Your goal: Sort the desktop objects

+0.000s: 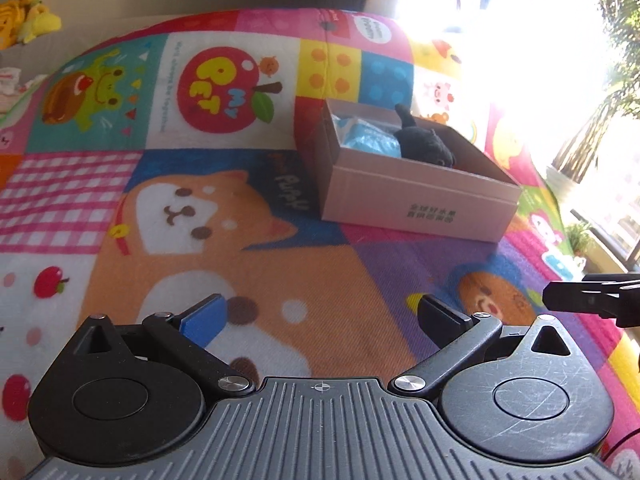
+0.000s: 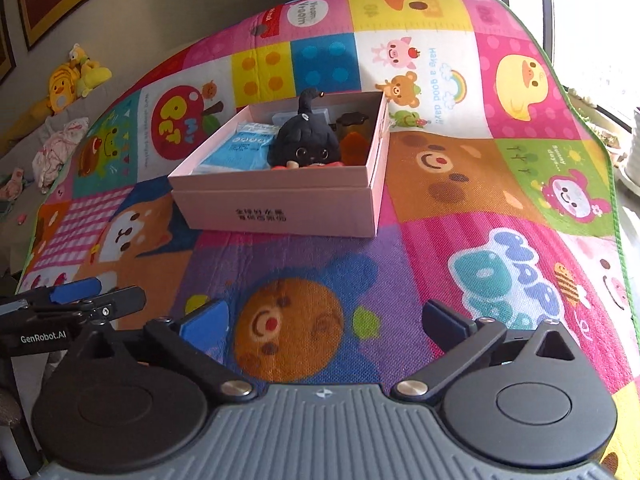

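Sorting apparently near complete: black plush cat [image 2: 304,140], blue packet [image 2: 244,150] and orange items [image 2: 352,146] already inside pink box [image 2: 280,210] on patterned mat [image 2: 440,184], no loose objects visible, left gripper [image 1: 320,314] and right gripper [image 2: 326,322] both spread wide, empty.

both hand-held grippers [image 1: 320,312] [image 2: 326,318] gape, empty.

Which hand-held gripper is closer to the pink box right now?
About equal, I can't tell. The left hand-held gripper and right hand-held gripper both hover open, side by side, short of the pink box.
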A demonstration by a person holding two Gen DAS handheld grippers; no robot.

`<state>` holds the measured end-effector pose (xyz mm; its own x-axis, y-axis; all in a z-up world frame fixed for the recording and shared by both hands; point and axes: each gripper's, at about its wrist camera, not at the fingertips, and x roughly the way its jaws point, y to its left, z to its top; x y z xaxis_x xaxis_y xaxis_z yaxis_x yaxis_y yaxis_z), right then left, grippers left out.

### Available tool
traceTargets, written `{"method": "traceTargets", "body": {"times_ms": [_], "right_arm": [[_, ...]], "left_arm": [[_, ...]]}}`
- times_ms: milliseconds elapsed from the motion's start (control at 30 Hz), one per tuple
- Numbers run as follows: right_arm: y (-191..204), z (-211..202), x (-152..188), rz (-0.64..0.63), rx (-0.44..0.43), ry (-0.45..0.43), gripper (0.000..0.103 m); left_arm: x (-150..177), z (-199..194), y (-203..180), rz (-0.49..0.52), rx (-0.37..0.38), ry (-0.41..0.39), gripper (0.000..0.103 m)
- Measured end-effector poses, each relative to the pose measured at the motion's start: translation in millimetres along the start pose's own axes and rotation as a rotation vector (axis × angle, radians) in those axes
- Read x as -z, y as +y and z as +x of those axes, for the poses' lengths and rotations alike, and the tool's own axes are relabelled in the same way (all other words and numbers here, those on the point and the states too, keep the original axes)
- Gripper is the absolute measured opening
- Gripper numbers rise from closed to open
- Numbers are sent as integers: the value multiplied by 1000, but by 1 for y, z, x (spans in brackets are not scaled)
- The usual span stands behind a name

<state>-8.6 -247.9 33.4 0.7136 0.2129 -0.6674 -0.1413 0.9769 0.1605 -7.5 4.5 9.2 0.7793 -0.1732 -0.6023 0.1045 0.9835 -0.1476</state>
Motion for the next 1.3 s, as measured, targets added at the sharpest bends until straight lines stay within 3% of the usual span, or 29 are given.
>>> {"method": "traceTargets", "body": {"times_ms": [100,233,367,533,633,767,1300], "right_arm": [[3,3,7,-12,-37,18,103],[-2,19,8,138,-194,103,103],[21,20,16,126,-200,67,103],[35,26,13,-36,-41,12,103],[20,44,3,-52,42,41,103],[13,54,-2,-134,73,40,103],[11,54,4,-122,78,-19,103]], "left_arm": [[5,3,-9,19,-68,19,103],[-1,14,-11,9,-113,24,103],[-3,24,-12,26,-168,48,103],[-3,30,-19,71,-169,46,103],[-5,35,-20,70,-179,38,103],[-4,35,-19,64,-177,31,103],[-4,35,-18,61,-173,31,103]]}}
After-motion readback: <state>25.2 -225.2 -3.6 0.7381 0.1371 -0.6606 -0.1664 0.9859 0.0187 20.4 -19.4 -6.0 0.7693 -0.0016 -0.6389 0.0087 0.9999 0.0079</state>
